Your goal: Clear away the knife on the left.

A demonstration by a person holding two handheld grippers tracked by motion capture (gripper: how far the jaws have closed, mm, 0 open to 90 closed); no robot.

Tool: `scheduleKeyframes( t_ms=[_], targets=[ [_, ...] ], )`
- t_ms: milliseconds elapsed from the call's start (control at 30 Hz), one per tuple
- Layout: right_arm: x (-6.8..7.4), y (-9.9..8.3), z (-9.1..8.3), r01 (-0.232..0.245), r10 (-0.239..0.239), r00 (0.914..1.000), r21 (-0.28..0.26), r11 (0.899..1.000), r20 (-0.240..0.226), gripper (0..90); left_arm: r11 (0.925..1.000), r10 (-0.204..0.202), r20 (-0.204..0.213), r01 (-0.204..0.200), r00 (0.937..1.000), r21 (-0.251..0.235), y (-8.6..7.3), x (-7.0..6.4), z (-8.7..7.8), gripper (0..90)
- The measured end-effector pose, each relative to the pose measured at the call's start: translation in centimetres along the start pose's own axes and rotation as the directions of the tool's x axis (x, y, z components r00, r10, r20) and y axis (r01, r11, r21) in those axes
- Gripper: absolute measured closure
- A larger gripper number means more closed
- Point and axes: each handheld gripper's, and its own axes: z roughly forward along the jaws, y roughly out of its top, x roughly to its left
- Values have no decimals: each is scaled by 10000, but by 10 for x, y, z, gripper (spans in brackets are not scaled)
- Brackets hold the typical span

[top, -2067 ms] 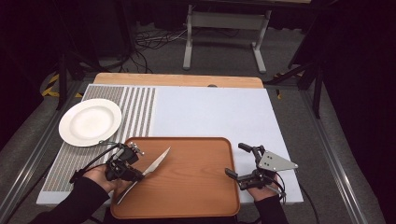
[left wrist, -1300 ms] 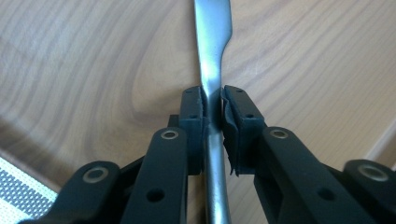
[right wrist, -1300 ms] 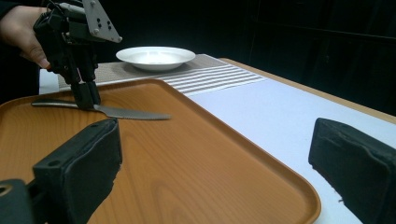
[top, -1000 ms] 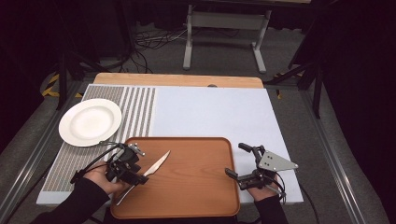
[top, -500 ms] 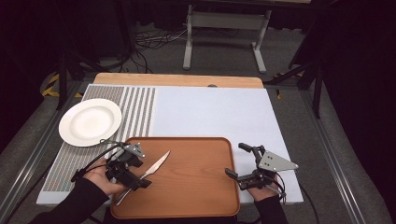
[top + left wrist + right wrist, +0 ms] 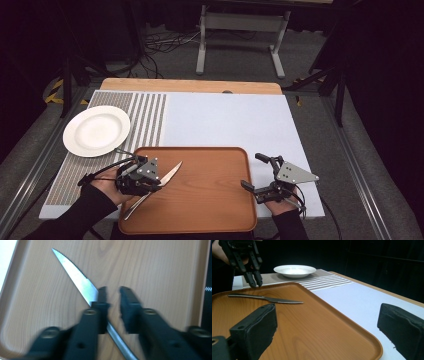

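On the wooden tray (image 6: 210,200), the left gripper (image 6: 112,293), jaws narrowly apart, hides part of the serrated steel knife (image 6: 77,280). The right gripper (image 6: 324,330) gapes wide, empty.

No legible text or markings anywhere

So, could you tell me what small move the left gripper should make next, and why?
Probably lift straight up and away from the tray. The knife lies flat on the wood in the right gripper view, and the left gripper hangs above its handle end, apart from it, jaws a little open. The release looks complete; a sideways move might catch the handle.
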Motion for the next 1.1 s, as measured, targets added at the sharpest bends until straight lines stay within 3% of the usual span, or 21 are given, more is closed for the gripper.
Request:
scheduleKeyframes(
  t_ms=[33,367,467,833,1067,1100],
  targets=[
    [0,0,0,5,-5,10000,4,10000,-11,31,10000,23,42,-23,10000,59,0,1,1,900],
    [0,0,0,-10,10,10000,-4,10000,-10,31,9949,974,592,-988,9935,212,2,9,11,900],
    [0,0,0,-4,4,10000,4,10000,1,31,9940,1030,785,-1056,9916,294,2,11,14,900],
    [0,0,0,3,-3,10000,-11,10000,11,31,9760,1912,1156,-2013,9747,836,3,15,26,900],
    [-1,0,-1,19,-19,10000,9,10000,9,31,9657,2194,1145,-2323,9689,1158,5,17,32,900],
    [-1,0,-1,19,-19,10000,-2,10000,14,31,9681,2096,1120,-2222,9714,1161,4,17,33,900]
  ],
)
